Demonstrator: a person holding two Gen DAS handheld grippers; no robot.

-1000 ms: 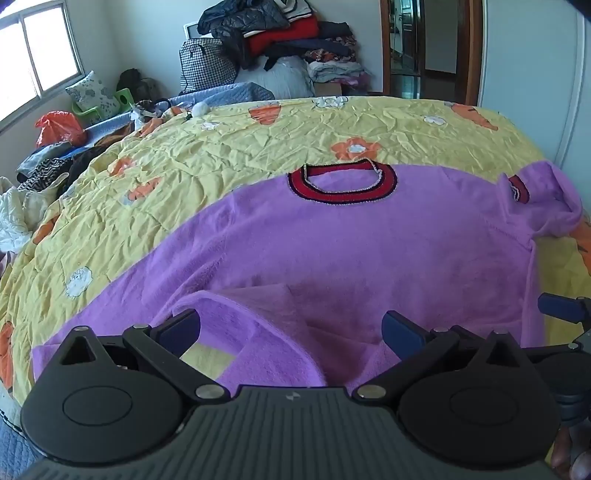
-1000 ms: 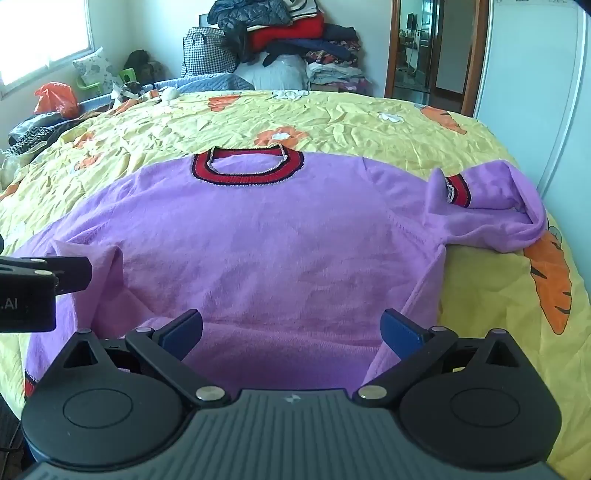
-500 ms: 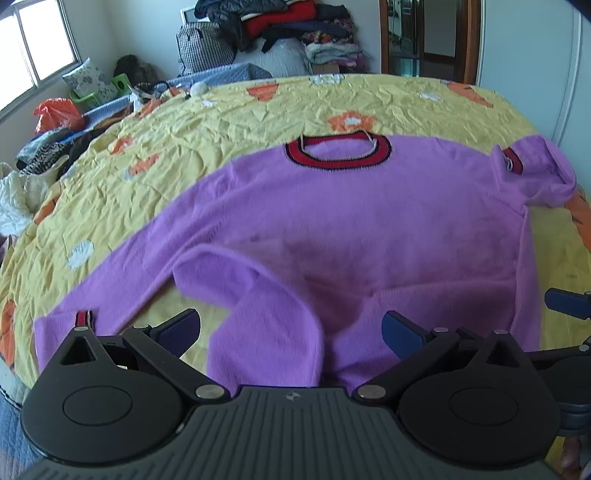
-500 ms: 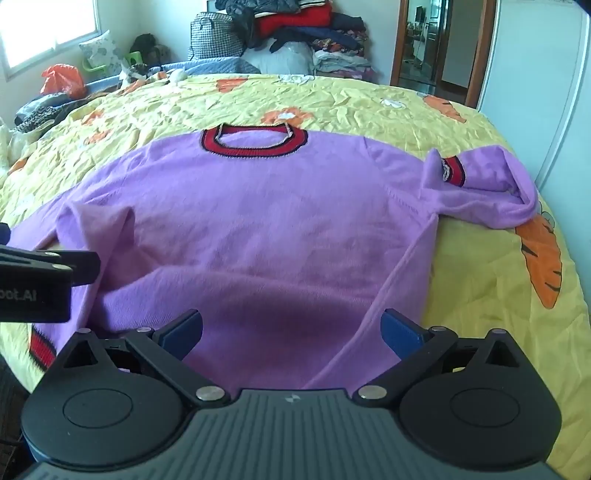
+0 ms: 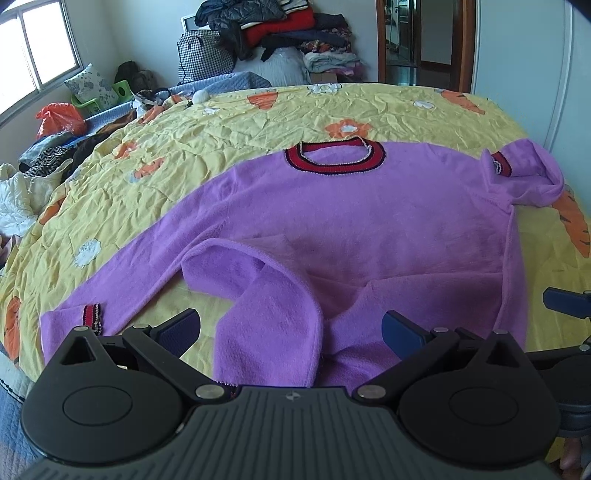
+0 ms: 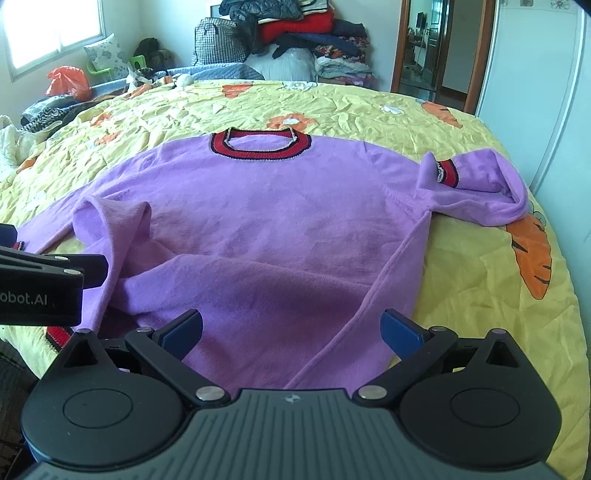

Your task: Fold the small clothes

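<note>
Both the left tool and the right tool hang spread and empty over the near hem of a fuzzy purple sweater with red-and-black collar, which lies flat on the bed's yellow carrot-print quilt. Its near-left hem corner is flipped up and its far right sleeve is doubled back. Beyond the bed stands a heap of piled clothes.

The room is lit brightly by daylight from a window at the upper left, whose panes are blown out to near white. A soft, darker shadow is cast on the near part of the purple sweater, just ahead of the right tongs. Strong fisheye distortion is seen: the bed is bowed into a dome and the door frame is curved. Dark vignetting is seen in the top right corners. Focus is held sharp throughout.
</note>
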